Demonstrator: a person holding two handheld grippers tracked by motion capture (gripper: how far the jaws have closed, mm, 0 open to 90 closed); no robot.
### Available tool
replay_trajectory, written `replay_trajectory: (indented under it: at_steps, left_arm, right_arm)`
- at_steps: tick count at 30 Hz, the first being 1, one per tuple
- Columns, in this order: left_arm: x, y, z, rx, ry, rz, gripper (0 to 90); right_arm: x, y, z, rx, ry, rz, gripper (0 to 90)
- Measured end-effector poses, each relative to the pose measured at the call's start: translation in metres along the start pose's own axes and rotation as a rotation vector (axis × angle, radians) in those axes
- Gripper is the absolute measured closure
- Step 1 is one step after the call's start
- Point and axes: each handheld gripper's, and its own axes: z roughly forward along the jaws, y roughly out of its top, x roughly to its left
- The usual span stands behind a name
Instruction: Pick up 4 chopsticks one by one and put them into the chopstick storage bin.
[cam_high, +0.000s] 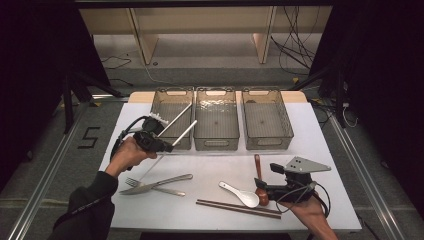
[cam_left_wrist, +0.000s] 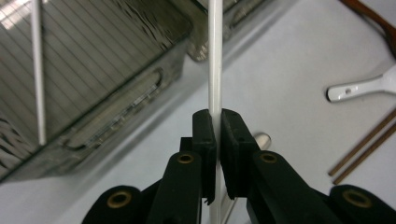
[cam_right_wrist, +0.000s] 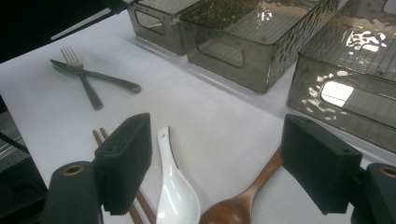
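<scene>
Sorting under way: one white chopstick (cam_high: 176, 117) already lying in the left bin (cam_high: 172, 135), its mate (cam_left_wrist: 215, 70) clamped in the left hand-held gripper (cam_left_wrist: 218, 135) at centre-left; right hand-held gripper (cam_right_wrist: 215, 163) agape over wooden spoon (cam_right_wrist: 243, 196), lower right; remaining cutlery unsorted on the table (cam_high: 220, 165).

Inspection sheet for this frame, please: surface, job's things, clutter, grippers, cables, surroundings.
Surface: white table, bare between the items.
Job's things: white chopstick clamped in the left gripper; a second white chopstick leans in the left bin.
Clutter: middle bin, right bin, fork crossed by knife, white spoon, wooden spoon, brown chopsticks.
Grippers: left shut on the chopstick; right gripper open over the spoons.
Cables: loose cables on the floor behind.
Surroundings: wooden shelf, dark sides.
</scene>
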Motion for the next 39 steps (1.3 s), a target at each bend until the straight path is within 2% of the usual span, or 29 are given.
replay_trajectory:
  at_steps: [5,11,17,24,30,39]
  left_arm:
    - [0.008,0.017,-0.009,-0.076,0.042,-0.007,84.7]
    - [0.022,0.038,-0.011,-0.111,0.091,-0.022,84.7]
    - [0.040,0.052,-0.007,-0.127,0.126,-0.053,84.7]
    - [0.056,0.068,-0.005,-0.138,0.164,-0.069,84.7]
    - [0.062,0.080,-0.001,-0.145,0.194,-0.044,84.7]
    - [0.079,0.091,0.010,-0.168,0.213,-0.074,84.6]
  right_arm:
    - [0.000,0.000,0.000,0.000,-0.003,0.002,26.2]
    - [-0.001,0.000,0.000,-0.002,-0.001,0.003,26.2]
    - [-0.001,0.000,0.000,0.002,0.001,0.006,26.2]
    - [-0.001,0.000,-0.001,0.000,0.007,0.008,26.2]
    - [-0.001,0.000,0.000,0.000,0.011,0.007,26.2]
    - [-0.001,0.000,0.000,0.001,0.011,0.010,26.2]
